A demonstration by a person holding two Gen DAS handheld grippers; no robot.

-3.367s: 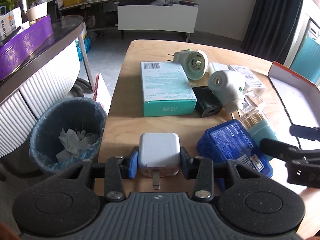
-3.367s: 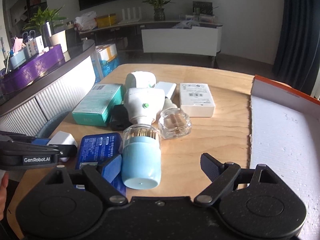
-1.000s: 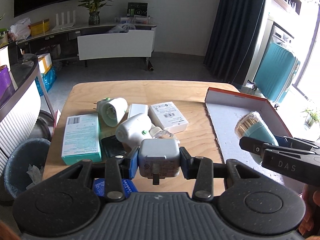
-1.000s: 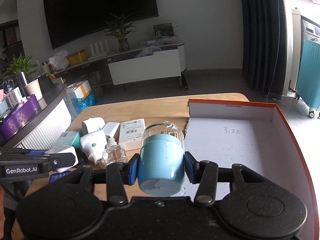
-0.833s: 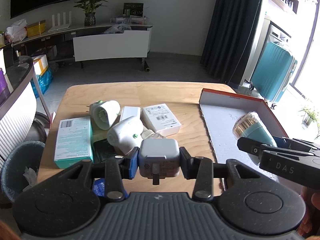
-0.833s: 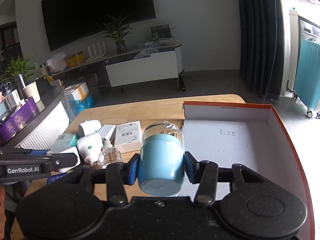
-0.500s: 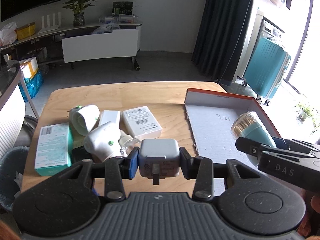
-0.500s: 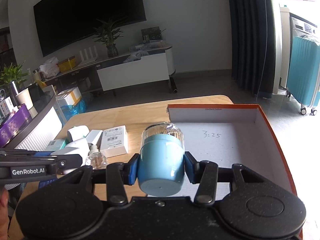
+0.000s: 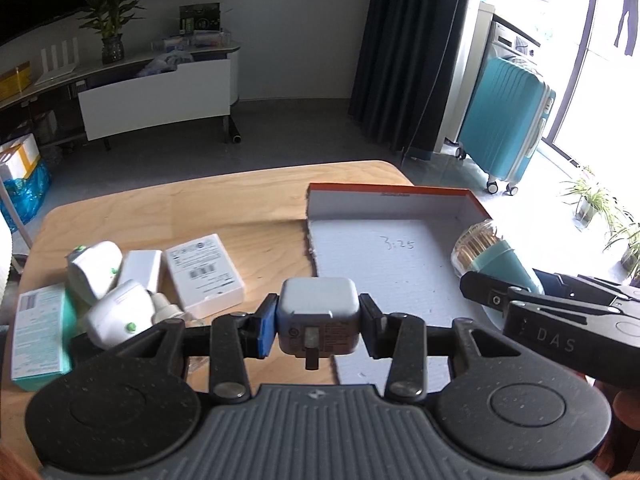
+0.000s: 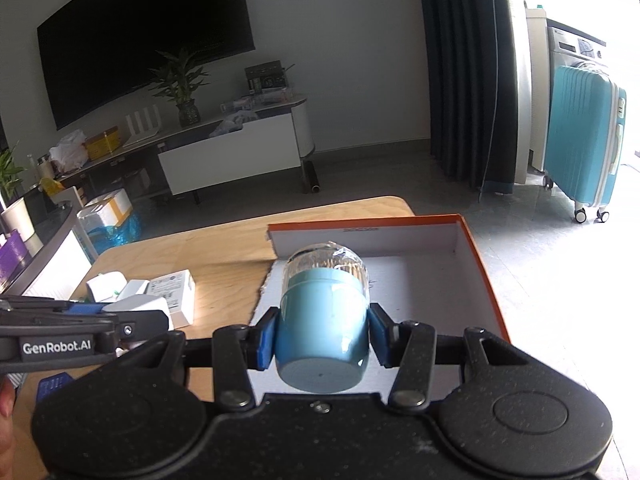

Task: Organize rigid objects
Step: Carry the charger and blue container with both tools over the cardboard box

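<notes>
My left gripper (image 9: 318,326) is shut on a white charger plug (image 9: 318,322), held above the near left corner of the orange-rimmed box (image 9: 384,190). My right gripper (image 10: 322,336) is shut on a blue toothpick holder (image 10: 322,320) with a clear domed lid, over the box's white floor (image 10: 420,276). In the left wrist view the toothpick holder (image 9: 494,256) and the right gripper's finger show at the right. On the wooden table (image 9: 180,208) remain a white box (image 9: 204,274), two white plug-in devices (image 9: 94,266) and a teal box (image 9: 38,328).
A teal suitcase (image 9: 506,124) stands on the floor beyond the table's right side. A white media cabinet (image 10: 236,154) with a plant lines the far wall. A blue packet (image 10: 54,386) lies at the table's near left edge.
Both grippers have carried their objects to the right, from the pile of items toward and over the orange-rimmed box. The pile now sits further left in both views.
</notes>
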